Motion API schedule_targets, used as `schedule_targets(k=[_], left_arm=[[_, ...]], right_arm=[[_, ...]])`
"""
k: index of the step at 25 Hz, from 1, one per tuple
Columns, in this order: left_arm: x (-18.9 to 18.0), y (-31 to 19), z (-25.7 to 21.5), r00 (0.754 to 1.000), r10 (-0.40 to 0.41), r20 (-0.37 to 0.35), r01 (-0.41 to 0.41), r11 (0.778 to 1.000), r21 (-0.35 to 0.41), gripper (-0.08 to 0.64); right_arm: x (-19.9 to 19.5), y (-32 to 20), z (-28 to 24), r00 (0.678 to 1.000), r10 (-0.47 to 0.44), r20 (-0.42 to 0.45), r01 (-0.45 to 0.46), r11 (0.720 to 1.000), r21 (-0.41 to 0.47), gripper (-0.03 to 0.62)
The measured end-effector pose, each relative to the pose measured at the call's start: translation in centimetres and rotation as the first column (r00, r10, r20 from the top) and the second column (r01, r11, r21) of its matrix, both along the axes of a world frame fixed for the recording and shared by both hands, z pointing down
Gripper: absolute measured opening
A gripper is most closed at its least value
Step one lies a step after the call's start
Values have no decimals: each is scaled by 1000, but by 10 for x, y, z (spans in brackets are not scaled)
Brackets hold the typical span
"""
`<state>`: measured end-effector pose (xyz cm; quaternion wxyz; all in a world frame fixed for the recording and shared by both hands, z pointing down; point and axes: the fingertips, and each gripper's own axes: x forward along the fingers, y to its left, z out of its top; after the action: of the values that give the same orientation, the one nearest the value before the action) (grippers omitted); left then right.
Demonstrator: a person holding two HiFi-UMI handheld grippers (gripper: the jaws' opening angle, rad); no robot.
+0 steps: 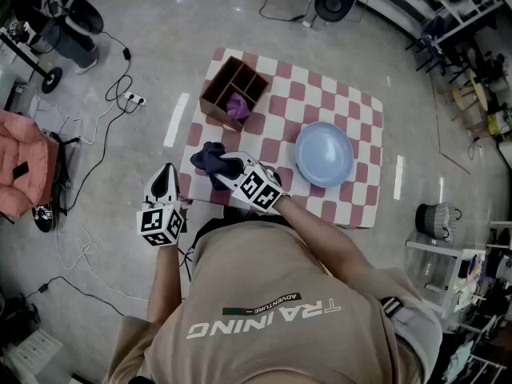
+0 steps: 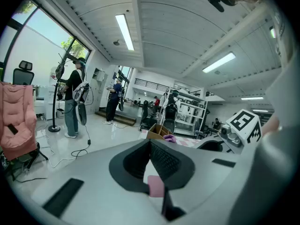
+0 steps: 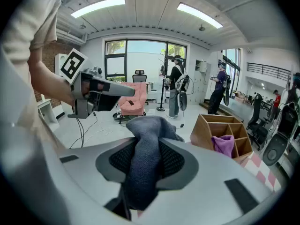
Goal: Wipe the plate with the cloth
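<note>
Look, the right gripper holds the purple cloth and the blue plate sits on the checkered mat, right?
No: the right gripper view shows the right gripper holding the dark blue cloth; the purple cloth lies in the wooden box. The blue plate is on the checkered mat.

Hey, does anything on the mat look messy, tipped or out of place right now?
Nothing stands out. The plate lies flat on the checked mat, the purple cloth sits in the wooden box, and the right gripper grips the dark cloth.
</note>
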<state>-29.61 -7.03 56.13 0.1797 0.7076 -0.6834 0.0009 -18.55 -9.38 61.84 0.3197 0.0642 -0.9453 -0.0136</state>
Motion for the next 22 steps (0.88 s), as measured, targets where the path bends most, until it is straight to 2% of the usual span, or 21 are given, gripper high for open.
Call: schedule_targets(k=[5,9,11,12,13,18,22], left_arm=[[17,9,-9,999,29,27,-29,1000,-3,14],[22,36,-18,1000,-9,16,10,1000,-17,14],[20,56,-24,999,-34,35,34,999,-26,14],[18,66,-26,998,-45,48,47,998,-30,14],[18,75,-28,997,-58,59,60,998,-33,14],[19,101,-25,991,-125,51,127,991,-39,14],[33,81,-25,996,-74,41,76,997,-29,14]], right_arm=[[7,11,10,1000,24,9,-24,999,-30,144],[0,13,45,999,39,-25,-40,997,-73,147],[-13,9,58,998,38,-43,-40,997,-59,180],[-19,6,61,998,37,-46,-39,998,-46,234],[-23,4,60,999,34,-41,-36,999,-37,270],[-20,13,19,999,-18,39,18,1000,-4,273],[-12,20,4,997,-46,56,45,999,17,273]])
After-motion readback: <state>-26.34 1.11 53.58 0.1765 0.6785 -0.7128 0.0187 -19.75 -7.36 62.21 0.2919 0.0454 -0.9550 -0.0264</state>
